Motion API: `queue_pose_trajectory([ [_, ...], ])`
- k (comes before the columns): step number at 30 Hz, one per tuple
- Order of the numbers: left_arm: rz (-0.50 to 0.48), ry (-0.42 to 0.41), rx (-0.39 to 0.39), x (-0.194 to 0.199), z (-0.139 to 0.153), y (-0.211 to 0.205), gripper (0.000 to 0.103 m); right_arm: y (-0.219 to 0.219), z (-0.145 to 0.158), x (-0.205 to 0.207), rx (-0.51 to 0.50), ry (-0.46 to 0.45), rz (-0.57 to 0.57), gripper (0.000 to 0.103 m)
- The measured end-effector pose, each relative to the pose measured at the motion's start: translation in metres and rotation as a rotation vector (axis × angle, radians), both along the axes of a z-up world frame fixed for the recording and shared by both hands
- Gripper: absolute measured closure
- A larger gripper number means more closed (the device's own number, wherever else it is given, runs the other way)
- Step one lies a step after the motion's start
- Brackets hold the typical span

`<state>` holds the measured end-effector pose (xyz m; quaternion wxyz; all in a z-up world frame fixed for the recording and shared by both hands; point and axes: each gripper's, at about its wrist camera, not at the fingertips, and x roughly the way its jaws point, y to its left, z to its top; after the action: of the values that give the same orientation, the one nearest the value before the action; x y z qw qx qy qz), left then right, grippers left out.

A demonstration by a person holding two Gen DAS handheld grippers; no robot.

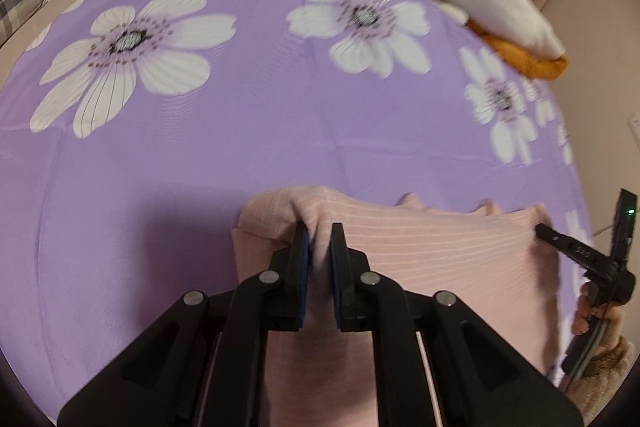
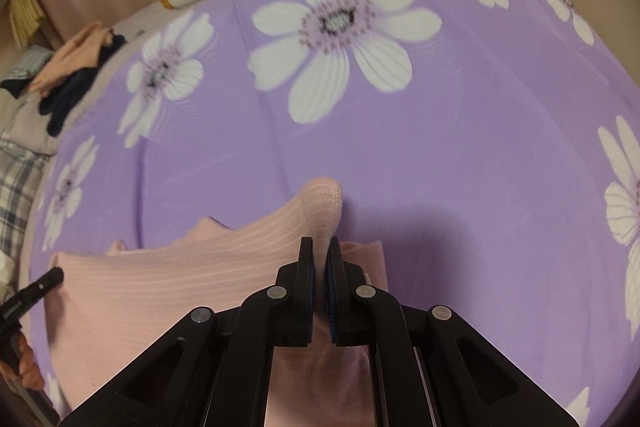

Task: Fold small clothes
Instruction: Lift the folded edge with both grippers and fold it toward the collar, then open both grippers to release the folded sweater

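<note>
The pale pink ribbed knit garment (image 1: 420,251) lies on the near part of the purple flower-print bedsheet (image 1: 240,131). The left gripper (image 1: 319,233) pinches a bunched fold at the garment's far left corner; the right gripper (image 2: 320,251) is clamped on the far right corner — a two-corner hold that keeps the edge taut and level for folding.

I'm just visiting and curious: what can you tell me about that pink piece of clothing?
The pink garment looks like soft ribbed knit with fine pale stripes. It lies partly on the purple flowered sheet, its far edge lifted. The left gripper pinches one corner, the right gripper the other, so the cloth stretches between them.
</note>
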<state>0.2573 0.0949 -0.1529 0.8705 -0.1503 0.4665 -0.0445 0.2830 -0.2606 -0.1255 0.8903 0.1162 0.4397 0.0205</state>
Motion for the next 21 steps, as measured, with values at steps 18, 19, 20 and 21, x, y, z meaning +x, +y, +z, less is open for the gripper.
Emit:
queue_pose_trajectory([
  [18,0.048,-0.060,0.029,-0.023,0.019,0.015,0.039,-0.013,0.004,-0.007,0.032,-0.015,-0.016,0.077],
  [19,0.041,-0.046,0.018,-0.025,0.018,0.016,0.039,-0.014,0.004,-0.006,0.038,-0.015,-0.016,0.067],
  [20,0.036,-0.031,0.008,-0.026,0.016,0.017,0.039,-0.015,0.004,-0.005,0.047,-0.016,-0.014,0.065],
  [21,0.035,-0.016,0.008,-0.026,0.012,0.016,0.039,-0.014,0.003,-0.003,0.051,-0.016,-0.008,0.066],
])
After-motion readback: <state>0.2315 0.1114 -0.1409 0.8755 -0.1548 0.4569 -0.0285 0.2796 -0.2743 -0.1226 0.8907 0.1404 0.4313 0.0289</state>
